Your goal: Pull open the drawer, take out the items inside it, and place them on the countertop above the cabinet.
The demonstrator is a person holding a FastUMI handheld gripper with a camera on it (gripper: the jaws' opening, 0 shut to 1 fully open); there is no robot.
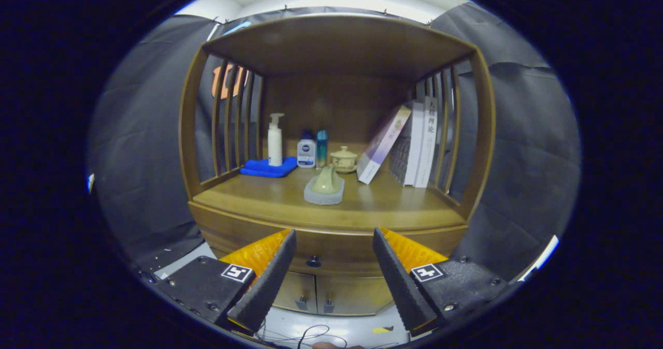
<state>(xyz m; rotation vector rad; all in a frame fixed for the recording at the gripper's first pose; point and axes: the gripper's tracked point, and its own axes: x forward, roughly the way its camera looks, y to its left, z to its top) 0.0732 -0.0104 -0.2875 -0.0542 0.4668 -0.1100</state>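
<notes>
I have the gripper (334,237) facing the brown wooden cabinet with slatted sides (331,219), its 2 fingers spread wide and holding nothing. Between them, a little beyond the tips, sits the small dark round knob (313,261) of the shallow wooden drawer (336,253), which lies flush with the cabinet front, closed as far as I can see. Below it are 2 small cupboard doors (318,293).

The wooden countertop above the drawer (362,209) carries a pale green ceramic piece on a grey stone slab (325,186), a folded blue cloth (268,167) with a white pump bottle (275,139) on it, 2 small bottles, a lidded cream cup (344,159) and a few leaning books (409,144).

A shut drawer under a stocked counter fits either an approach to the knob or the close of the job; I cannot tell which. What the drawer holds is hidden.
</notes>
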